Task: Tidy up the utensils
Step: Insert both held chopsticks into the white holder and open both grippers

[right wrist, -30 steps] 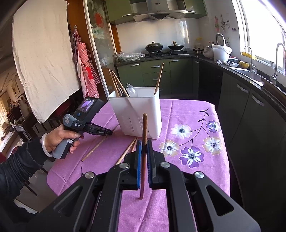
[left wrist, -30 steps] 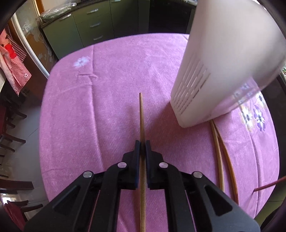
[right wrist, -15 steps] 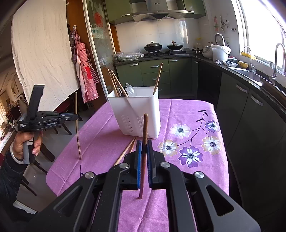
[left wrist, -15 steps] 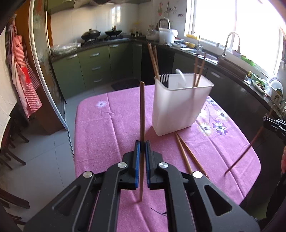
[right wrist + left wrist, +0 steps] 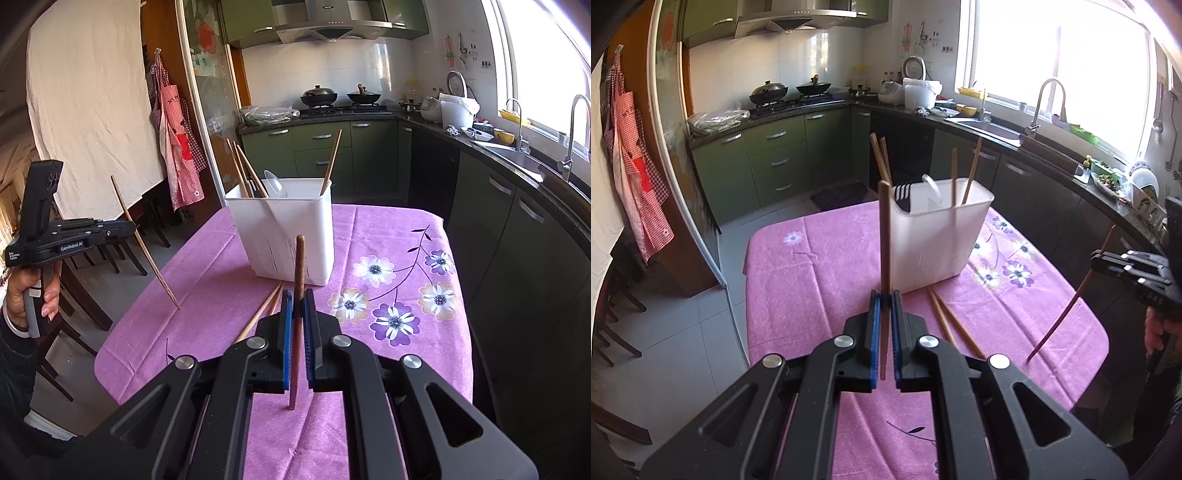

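Observation:
A white utensil holder (image 5: pixel 938 236) stands on the pink tablecloth (image 5: pixel 820 273); it shows in the right wrist view too (image 5: pixel 291 236). It holds several chopsticks, a fork and a white spoon. My left gripper (image 5: pixel 885 295) is shut on a light wooden chopstick (image 5: pixel 884 236), held upright above the table in front of the holder. My right gripper (image 5: pixel 298 293) is shut on a dark brown chopstick (image 5: pixel 298 273), also upright. Two loose chopsticks (image 5: pixel 951 325) lie on the cloth by the holder's near side, also visible in the right wrist view (image 5: pixel 264 310).
Dark wooden chairs (image 5: pixel 110 258) stand left of the table. Green kitchen cabinets (image 5: pixel 775 162) and a counter with sink (image 5: pixel 993 125) run behind and along the right. An apron (image 5: pixel 177 147) hangs by the door frame.
My left gripper has lifted its chopstick off the cloth and tilted up from looking down at the table to a level view. The right gripper has barely moved.

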A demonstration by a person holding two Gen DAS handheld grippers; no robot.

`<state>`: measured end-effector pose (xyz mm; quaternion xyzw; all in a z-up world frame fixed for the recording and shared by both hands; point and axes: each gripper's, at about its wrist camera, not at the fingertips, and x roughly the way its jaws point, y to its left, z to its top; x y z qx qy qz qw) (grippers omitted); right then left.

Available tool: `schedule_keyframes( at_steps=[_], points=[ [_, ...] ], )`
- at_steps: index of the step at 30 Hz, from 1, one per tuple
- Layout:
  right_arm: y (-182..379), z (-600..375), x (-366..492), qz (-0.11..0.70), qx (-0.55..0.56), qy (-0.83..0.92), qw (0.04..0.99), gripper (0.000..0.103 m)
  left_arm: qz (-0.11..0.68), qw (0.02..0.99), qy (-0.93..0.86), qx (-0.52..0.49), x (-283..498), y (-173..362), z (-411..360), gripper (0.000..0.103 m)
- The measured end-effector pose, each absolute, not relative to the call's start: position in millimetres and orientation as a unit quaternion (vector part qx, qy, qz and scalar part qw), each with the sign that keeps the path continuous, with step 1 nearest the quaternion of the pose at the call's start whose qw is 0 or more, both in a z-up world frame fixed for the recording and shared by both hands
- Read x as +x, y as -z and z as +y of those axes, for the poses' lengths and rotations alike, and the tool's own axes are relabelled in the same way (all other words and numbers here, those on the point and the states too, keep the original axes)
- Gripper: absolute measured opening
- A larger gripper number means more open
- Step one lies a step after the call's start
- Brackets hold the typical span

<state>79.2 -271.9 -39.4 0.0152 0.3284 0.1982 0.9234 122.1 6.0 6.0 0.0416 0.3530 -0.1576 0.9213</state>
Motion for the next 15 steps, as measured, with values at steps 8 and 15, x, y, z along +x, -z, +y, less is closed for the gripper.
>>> schedule_keyframes(
  at_steps=[8,15],
  points=[
    [41,-274,79,0.329,0.017,-0.198,0.923,0.007,0.282,0.938,0.192,0.059,138,-91,-29,0.006],
    [41,-276,80,0.329,0.020,-0.204,0.922,0.007,0.222,0.957,0.172,0.068,181,-126,-62,0.006]
  ],
)
